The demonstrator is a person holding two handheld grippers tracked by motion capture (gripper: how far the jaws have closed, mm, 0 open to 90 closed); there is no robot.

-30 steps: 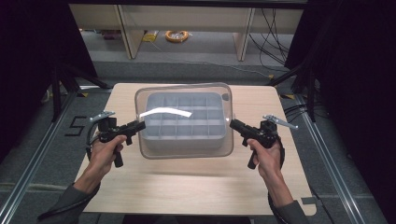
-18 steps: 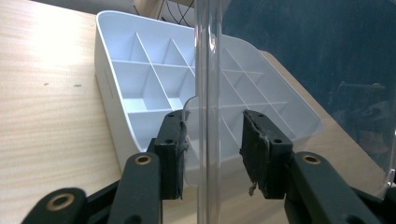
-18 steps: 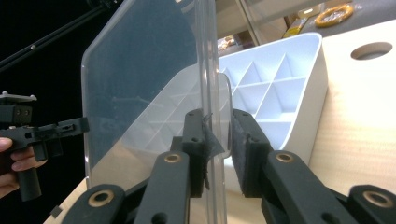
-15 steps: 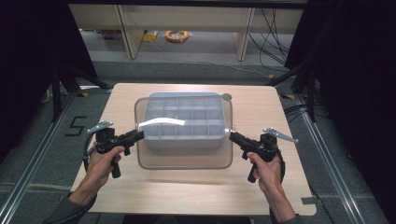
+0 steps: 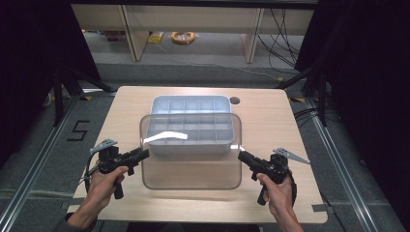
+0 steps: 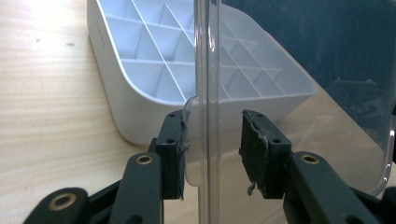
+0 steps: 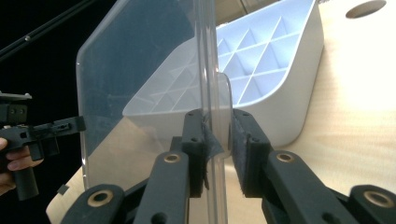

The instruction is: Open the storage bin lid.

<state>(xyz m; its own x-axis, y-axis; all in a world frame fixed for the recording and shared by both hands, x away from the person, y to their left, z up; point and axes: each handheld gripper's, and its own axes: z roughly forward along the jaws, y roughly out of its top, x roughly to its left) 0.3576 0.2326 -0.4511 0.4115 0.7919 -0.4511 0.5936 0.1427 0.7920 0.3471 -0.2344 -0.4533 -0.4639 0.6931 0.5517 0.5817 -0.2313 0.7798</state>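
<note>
Table (image 5: pixel 290 121): pale wood, w/ round cable hole at far right.
Tray (image 5: pixel 191 126): white plastic, gridded compartments, sat mid-table toward far side.
Lid (image 5: pixel 191 164): clear plastic, held btwn both grippers, overlapping tray's near half. Judged light, stiff but flexy, slick; best pinched at short-edge rims.
Left gripper (image 6: pixel 210 149): jaws spread around lid's edge, one pad touching, other apart.
Right gripper (image 7: pixel 218 144): jaws nearly pressed together, pinching lid's rim.
Floor marking "5" (image 5: pixel 79 130): only legible writing; no brands seen.

Light wooden table (image 5: pixel 290 125) (round hole near far edge) with white compartmented tray (image 5: pixel 188 104) on it.
</note>
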